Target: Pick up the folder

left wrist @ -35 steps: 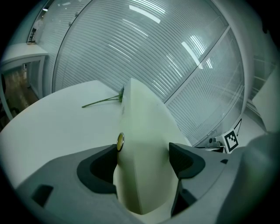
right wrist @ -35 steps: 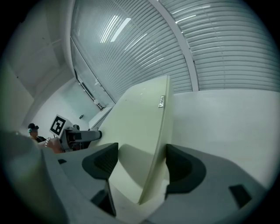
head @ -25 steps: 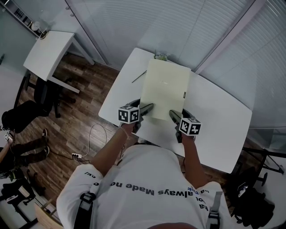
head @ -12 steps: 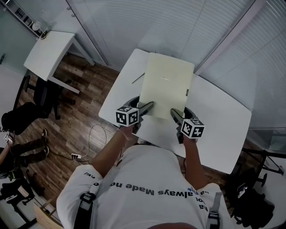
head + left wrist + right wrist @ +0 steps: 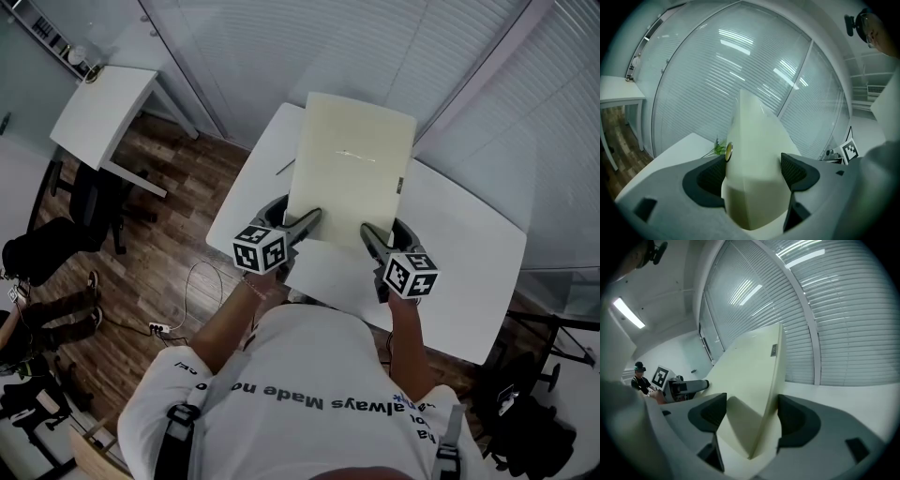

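Note:
The folder (image 5: 349,171), a large pale yellow-green sheet, hangs above the white table (image 5: 459,248), tilted with its far edge raised. My left gripper (image 5: 306,222) is shut on its near left corner, and my right gripper (image 5: 369,234) is shut on its near right corner. From the left gripper view the folder (image 5: 754,154) fills the gap between the jaws of the left gripper (image 5: 753,172), with a round metal stud at its left edge. Seen from the right gripper view, the folder (image 5: 750,371) runs edge-on between the jaws of the right gripper (image 5: 752,414).
A thin pen (image 5: 284,167) lies on the table left of the folder. A small green plant (image 5: 719,149) sits at the table's far edge by the window blinds. A second white table (image 5: 98,111) and a dark chair (image 5: 52,239) stand left; a cable (image 5: 202,281) lies on the wooden floor.
Both grippers have risen with the folder. Its far edge has lifted off the table and now hides the plant in the head view.

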`<control>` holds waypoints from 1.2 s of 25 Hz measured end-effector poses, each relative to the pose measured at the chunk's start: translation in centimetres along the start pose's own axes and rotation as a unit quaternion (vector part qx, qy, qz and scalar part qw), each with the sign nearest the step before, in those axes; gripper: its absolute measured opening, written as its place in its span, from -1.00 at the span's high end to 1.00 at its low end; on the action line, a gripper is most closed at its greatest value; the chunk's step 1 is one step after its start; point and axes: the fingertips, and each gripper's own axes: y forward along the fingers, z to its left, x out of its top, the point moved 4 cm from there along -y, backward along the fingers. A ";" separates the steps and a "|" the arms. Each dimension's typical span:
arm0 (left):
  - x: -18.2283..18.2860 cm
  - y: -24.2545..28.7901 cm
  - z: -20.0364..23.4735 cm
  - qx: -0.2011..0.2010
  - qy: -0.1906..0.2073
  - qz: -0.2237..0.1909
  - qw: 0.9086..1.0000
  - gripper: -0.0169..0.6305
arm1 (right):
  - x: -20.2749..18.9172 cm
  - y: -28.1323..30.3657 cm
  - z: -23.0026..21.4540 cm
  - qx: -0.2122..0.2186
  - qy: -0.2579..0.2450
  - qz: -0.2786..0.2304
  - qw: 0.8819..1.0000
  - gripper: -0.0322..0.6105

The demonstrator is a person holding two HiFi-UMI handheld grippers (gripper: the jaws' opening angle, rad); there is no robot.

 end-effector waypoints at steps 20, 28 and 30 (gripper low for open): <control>8.3 -4.6 -6.5 -0.019 0.066 -0.108 0.992 -0.13 | 8.3 -6.5 4.2 0.003 -0.058 -0.094 0.994 -0.13; 10.4 -6.1 -9.1 -0.033 0.086 -0.142 0.986 -0.13 | 10.7 -9.4 5.5 -0.002 -0.083 -0.127 0.988 -0.13; 10.9 -6.5 -9.7 -0.036 0.090 -0.149 0.984 -0.13 | 11.1 -10.1 5.8 -0.004 -0.089 -0.135 0.987 -0.13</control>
